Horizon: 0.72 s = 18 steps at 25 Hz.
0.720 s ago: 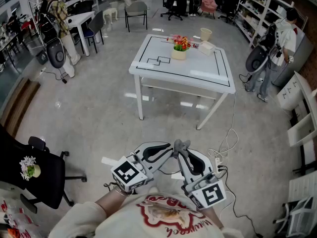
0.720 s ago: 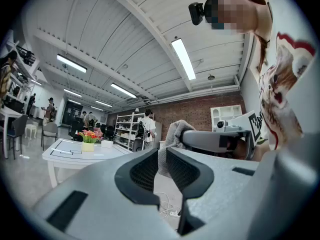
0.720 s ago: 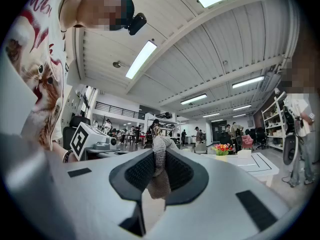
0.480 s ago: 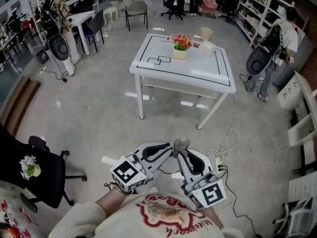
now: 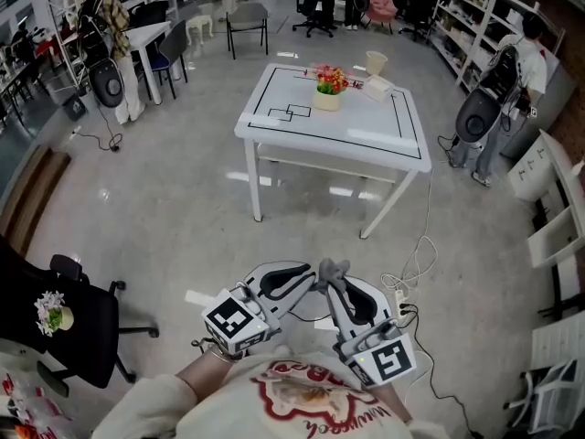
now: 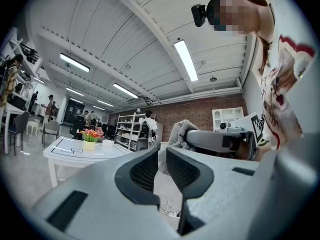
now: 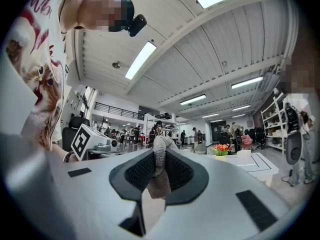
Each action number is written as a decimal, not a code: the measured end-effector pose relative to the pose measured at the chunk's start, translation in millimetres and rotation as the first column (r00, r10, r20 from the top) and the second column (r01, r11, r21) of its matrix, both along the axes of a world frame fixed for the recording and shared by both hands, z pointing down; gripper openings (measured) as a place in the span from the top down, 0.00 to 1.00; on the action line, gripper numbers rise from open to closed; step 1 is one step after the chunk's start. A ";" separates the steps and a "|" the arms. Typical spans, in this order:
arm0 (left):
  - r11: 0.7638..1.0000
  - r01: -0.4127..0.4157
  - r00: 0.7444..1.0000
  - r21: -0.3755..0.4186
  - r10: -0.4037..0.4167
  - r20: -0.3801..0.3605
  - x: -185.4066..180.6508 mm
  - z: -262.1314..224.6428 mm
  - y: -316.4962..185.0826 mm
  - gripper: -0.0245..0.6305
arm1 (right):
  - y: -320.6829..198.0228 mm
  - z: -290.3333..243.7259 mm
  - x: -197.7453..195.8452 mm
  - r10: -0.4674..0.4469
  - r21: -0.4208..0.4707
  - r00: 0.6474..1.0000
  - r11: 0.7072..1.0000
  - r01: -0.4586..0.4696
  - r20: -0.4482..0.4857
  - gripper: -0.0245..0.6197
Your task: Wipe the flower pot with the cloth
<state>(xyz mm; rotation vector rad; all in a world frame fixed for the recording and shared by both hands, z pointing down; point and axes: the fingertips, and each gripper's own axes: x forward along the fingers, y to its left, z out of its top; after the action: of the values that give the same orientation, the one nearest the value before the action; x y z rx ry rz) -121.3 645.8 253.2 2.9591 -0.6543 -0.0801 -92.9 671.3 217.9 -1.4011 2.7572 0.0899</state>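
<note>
Approach stage: both claws are carried low against the person's body, well apart from the work. The flower pot (image 5: 327,101) stands upright toward the far side of the white desk (image 5: 274,128), across a stretch of floor, with red and orange flowers (image 5: 333,78) rising from it.

Handling, as judged: the pot is small and pale, and probably stiff and light. The flowers make it top-heavy, so on the smooth desk top it may slide or tip under a sideways wipe. The sound place to steady it is its wall or rim, low down and clear of the flowers. The cloth (image 5: 335,269) is grey, soft and limp, and weighs almost nothing. It is best taken by a bunched fold so that a loose end is left for wiping.

Left claw (image 6: 160,156): clenched, its two ribbed pads drawn together to a thin slit with nothing between them. The cloth shows just past its tips, and whether it touches them cannot be told.

Right claw (image 7: 160,160): grasping the cloth, pads pressed on a gathered fold, one end standing above the jaws and the other hanging below.

Wiping not yet begun
</note>
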 end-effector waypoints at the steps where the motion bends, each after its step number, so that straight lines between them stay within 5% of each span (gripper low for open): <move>1: 1.000 0.002 1.000 -0.005 -0.002 -0.002 -0.2 1.4 -0.5 0.88 | 0.4 0.3 0.2 0.002 -0.002 1.000 1.000 -0.002 0.001 0.89; 18: 0.999 0.019 1.000 -0.034 -0.019 -0.004 -6.9 9.3 -24.2 0.88 | -28.9 3.8 2.4 0.012 -0.027 0.999 1.000 -0.011 0.045 0.89</move>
<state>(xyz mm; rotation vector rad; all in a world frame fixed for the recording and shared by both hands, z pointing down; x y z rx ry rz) -128.1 621.6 262.5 2.9200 -0.6769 -0.0760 -90.5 642.4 221.7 -1.4075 2.7242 0.0216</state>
